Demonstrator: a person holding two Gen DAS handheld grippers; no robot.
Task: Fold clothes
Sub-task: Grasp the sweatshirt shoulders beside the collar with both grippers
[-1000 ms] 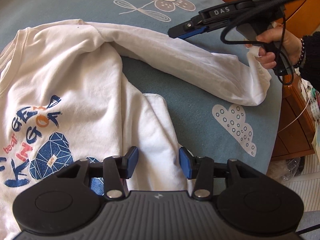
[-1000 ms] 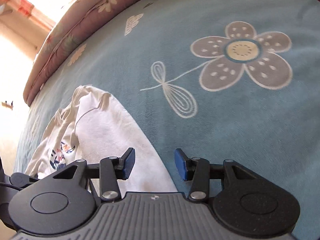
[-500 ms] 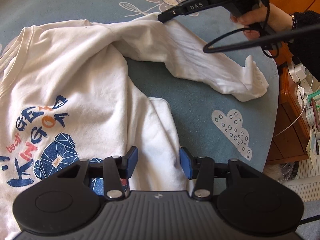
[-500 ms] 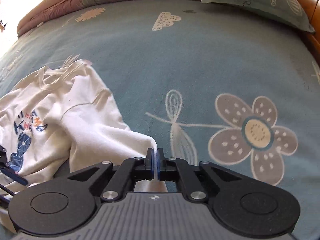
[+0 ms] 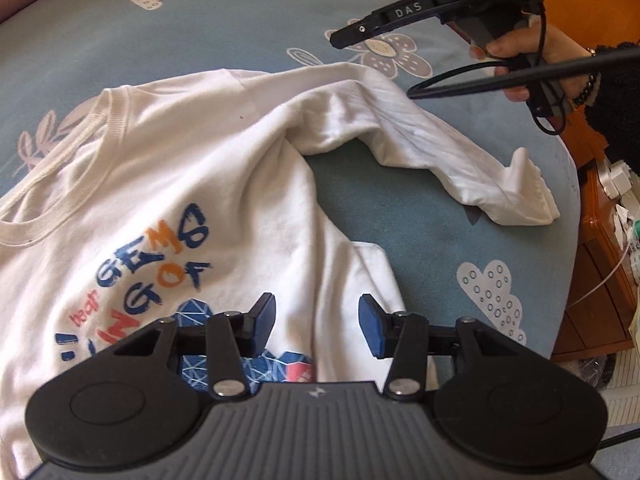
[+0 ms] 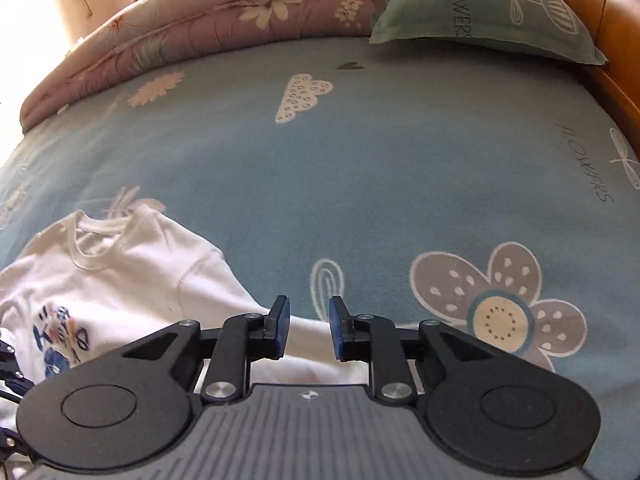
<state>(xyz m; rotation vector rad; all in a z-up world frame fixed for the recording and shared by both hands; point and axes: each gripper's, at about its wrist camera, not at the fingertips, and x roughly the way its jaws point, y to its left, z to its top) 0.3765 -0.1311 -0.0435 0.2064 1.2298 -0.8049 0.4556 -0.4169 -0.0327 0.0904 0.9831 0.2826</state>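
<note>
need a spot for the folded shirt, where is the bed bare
Bare sheet lies beyond the shirt's collar, up to the folded quilt and pillow. A smaller bare patch sits between the shirt body and its sleeve. The shirt crowds the near side.

Soft white cotton shirt (image 5: 208, 184), matt woven bedspread (image 6: 400, 168), glossy wooden frame (image 5: 592, 8)

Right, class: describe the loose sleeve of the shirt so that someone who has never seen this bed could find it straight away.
Start at the blue bedsheet printed with flowers and clouds, then find the white long-sleeved cotton T-shirt with blue and orange lettering lying on it. Its sleeve stretches out sideways towards the wooden bed edge, ending in a crumpled ribbed cuff, the only part lying away from the shirt's body.
</note>
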